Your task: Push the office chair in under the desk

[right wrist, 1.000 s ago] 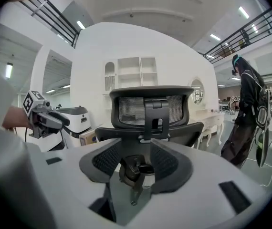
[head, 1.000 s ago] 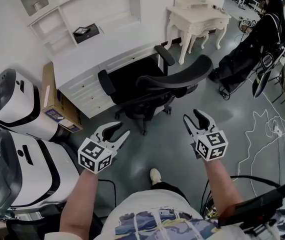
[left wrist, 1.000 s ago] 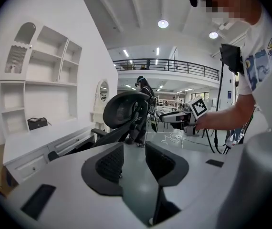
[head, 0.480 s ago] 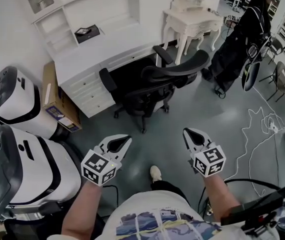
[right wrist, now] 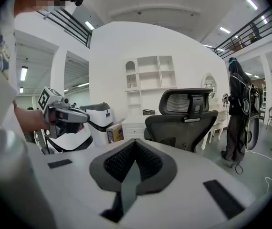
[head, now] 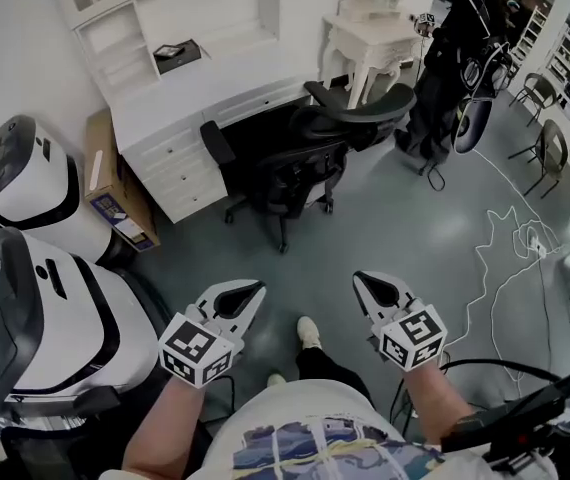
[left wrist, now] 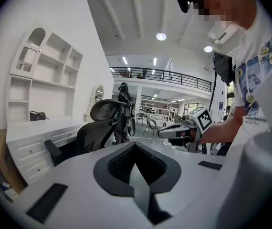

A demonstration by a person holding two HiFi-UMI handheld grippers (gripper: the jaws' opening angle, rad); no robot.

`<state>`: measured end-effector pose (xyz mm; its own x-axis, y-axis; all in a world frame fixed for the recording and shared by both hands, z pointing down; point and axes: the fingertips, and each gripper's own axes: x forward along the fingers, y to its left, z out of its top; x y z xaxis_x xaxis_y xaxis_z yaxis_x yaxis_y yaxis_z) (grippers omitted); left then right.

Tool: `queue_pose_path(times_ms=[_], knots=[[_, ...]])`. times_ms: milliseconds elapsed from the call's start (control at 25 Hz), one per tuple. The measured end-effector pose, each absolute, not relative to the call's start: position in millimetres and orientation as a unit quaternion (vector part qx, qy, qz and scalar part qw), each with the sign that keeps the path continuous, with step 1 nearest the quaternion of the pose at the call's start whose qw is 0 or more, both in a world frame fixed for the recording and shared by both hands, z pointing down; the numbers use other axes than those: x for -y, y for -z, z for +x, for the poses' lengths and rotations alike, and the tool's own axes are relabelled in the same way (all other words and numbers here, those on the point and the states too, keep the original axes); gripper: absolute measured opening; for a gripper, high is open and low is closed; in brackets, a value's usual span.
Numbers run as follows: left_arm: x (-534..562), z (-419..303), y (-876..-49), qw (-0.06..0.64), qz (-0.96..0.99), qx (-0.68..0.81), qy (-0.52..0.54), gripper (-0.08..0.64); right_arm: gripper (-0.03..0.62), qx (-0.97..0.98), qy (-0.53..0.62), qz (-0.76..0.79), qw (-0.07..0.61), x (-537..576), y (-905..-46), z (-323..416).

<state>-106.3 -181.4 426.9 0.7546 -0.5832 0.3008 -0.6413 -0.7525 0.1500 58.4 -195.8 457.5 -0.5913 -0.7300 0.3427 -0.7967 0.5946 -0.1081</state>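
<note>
The black office chair (head: 300, 153) stands with its seat under the white desk (head: 215, 76) and its backrest toward me. Both grippers hang over the grey floor well short of it, touching nothing. My left gripper (head: 257, 289) is shut with nothing in it, and my right gripper (head: 357, 278) is shut and empty too. In the left gripper view the closed jaws (left wrist: 135, 146) point left of the chair (left wrist: 100, 128), with the right gripper (left wrist: 176, 132) alongside. In the right gripper view the closed jaws (right wrist: 135, 144) point at the chair's back (right wrist: 188, 116), and the left gripper (right wrist: 67, 116) shows at left.
Two large white-and-black machines (head: 25, 298) fill the left side, with a cardboard box (head: 105, 183) beside the desk drawers. A white dressing table (head: 375, 33) and a dark-clothed figure (head: 455, 48) stand behind the chair. White cable (head: 505, 258) lies on the floor at right.
Both grippers' jaws have gone from open to shut. Both have drawn back from the chair toward my body, and the gap of floor between them and the chair has widened.
</note>
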Motion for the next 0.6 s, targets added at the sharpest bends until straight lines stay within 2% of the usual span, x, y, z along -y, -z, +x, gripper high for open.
queue_pose_path(times_ms=[600], knots=[[105,-119,-421,0.118,0.934,0.317,-0.117,0.014,0.025,0.889,-0.121,0.424,0.127,118,-448,34]])
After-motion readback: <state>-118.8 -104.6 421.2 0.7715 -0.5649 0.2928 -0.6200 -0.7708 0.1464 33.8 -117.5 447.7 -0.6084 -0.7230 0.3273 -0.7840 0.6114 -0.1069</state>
